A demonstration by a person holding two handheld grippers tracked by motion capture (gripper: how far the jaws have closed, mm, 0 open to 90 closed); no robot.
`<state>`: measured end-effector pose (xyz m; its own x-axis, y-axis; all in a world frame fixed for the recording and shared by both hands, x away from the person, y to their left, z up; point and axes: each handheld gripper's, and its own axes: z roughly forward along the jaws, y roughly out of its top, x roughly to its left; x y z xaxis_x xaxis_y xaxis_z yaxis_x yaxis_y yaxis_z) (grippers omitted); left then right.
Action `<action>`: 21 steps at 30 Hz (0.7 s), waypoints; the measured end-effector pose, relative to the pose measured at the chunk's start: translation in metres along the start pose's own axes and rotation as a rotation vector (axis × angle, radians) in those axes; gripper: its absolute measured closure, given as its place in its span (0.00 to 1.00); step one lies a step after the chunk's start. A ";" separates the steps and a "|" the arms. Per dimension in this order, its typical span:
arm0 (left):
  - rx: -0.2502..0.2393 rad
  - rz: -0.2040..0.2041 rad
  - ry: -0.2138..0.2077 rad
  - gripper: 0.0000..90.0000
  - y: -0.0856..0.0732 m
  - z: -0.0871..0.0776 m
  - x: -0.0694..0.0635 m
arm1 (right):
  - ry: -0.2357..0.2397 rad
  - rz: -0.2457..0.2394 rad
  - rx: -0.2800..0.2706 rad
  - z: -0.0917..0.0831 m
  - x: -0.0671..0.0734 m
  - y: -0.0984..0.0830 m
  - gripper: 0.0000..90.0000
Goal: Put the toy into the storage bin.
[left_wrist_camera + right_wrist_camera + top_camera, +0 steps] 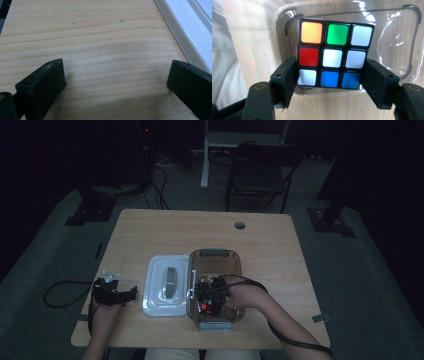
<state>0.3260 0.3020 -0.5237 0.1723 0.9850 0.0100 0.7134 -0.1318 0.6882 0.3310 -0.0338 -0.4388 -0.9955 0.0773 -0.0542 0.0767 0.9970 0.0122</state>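
High view, near left corner of the table (200, 230): left gripper (112, 290) lying low on the wood, pointed toward the lid, apparently parked to leave the work to the other hand.
Left gripper view, fingers: jaws of the left gripper (116, 66) spread wide, with bare table (100, 37) between them and nothing held; edge of the white lid (185, 22) just beyond the right-hand jaw.
Near edge, right of centre: right gripper (210, 295) reaching down into the clear box (215, 252), forearm coming in over the near right corner.
Right gripper view, fingers: right gripper (330, 63) narrowly set, pads lying against the two sides of the cube (334, 53) at its lowest row, with no gap to be made out; gripped low, probably to keep the cube square between the jaws.
Cube: inside the clear box (412, 37), toward its near end, coloured face turned up at the camera; shows in the high view as a small red patch (205, 306) under the gripper.
Step, as judged: cube either being set into the box or lifted out; not to be told which.
Lid: flat on the table, touching or just beside the left wall of the box (167, 285), off so that the opening stays free.
Far edge: small round hole (240, 225) in the tabletop, well apart from the box.
Beyond the table: dark folding chair (260, 170) on the floor.
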 end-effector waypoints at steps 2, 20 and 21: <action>0.000 0.000 0.000 0.03 0.000 0.000 0.000 | 0.011 0.014 -0.024 -0.003 -0.001 -0.002 0.35; 0.003 0.001 -0.001 0.03 0.000 0.000 0.000 | -0.003 0.128 -0.287 -0.032 -0.009 -0.034 0.29; 0.003 0.001 -0.001 0.03 0.000 0.000 0.000 | -0.003 0.140 -0.305 -0.034 -0.010 -0.037 0.29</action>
<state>0.3260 0.3021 -0.5234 0.1732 0.9848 0.0099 0.7154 -0.1327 0.6860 0.3359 -0.0714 -0.4052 -0.9763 0.2138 -0.0335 0.1924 0.9284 0.3180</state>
